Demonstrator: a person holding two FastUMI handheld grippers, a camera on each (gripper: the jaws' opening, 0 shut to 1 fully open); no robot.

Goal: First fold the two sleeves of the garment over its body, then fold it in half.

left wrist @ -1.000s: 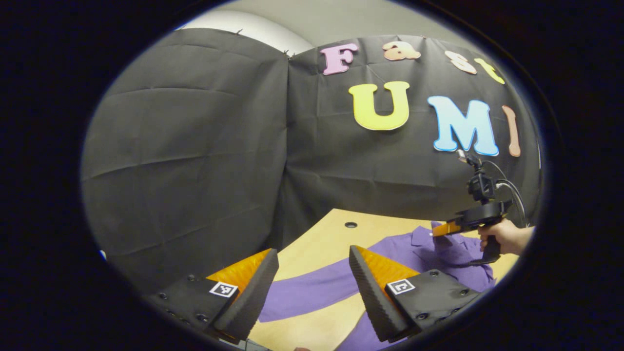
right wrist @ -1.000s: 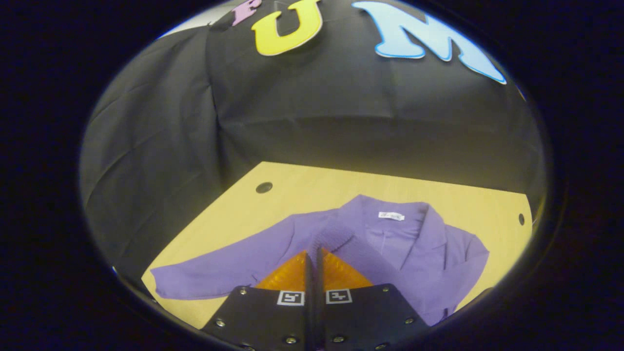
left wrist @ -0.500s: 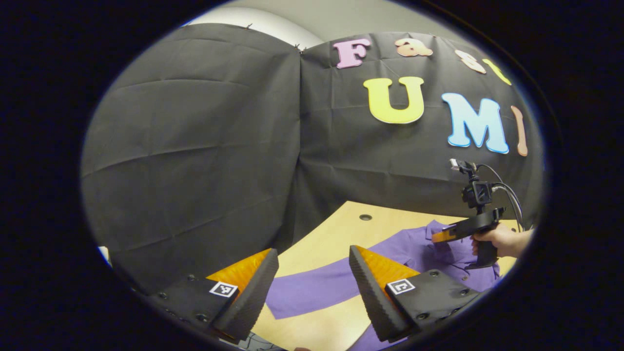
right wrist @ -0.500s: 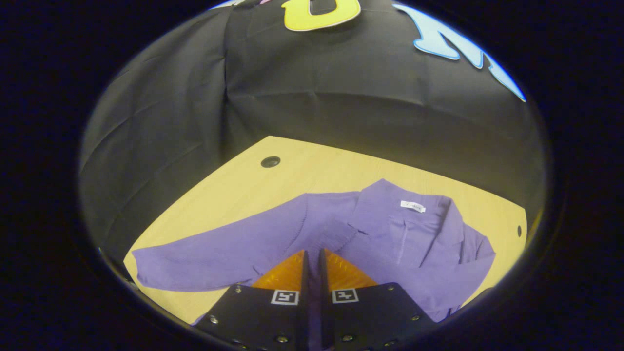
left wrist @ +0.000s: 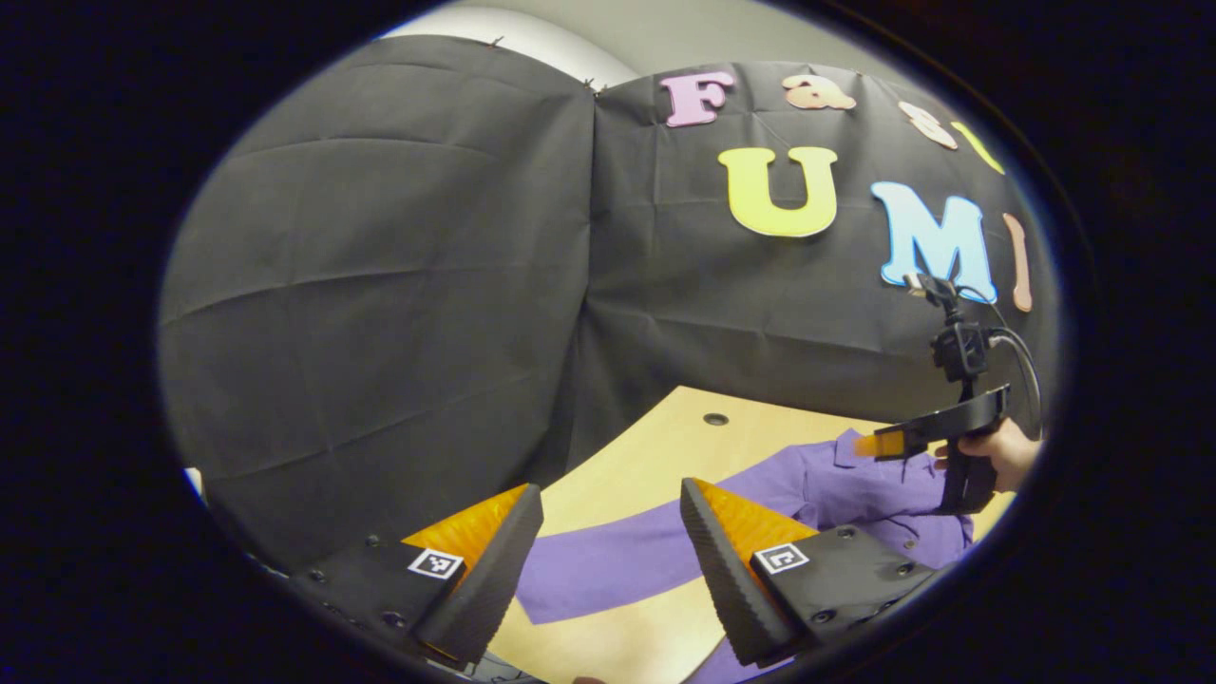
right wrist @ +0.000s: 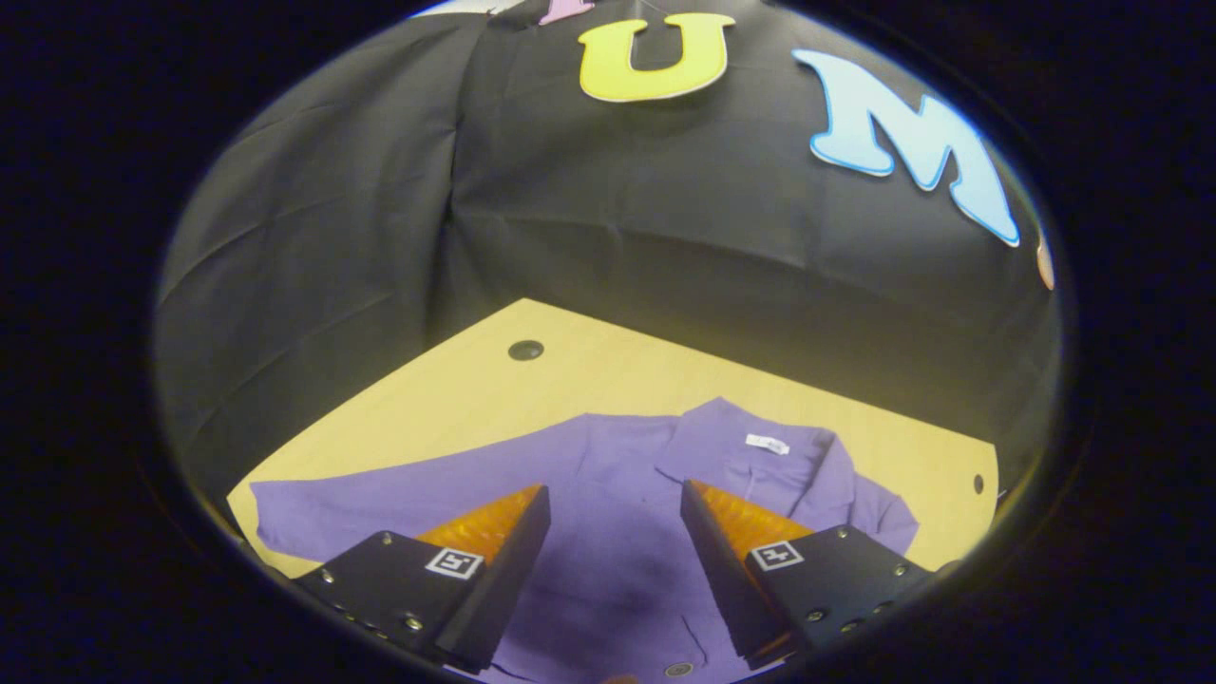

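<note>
With both the left gripper (left wrist: pixel 608 560) and right gripper (right wrist: pixel 613 560) fingers spread wide and empty, the purple garment (right wrist: pixel 608 475) lies on the tabletop (right wrist: pixel 456 399), one sleeve (right wrist: pixel 380 499) stretching toward 9 o'clock, where a shallow pinch could bunch it.

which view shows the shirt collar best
The right gripper view: the collar lies open beyond the right gripper, its white tag facing up on the purple shirt. In the left gripper view the collar is small, far off at the edge, partly behind the other gripper.
</note>
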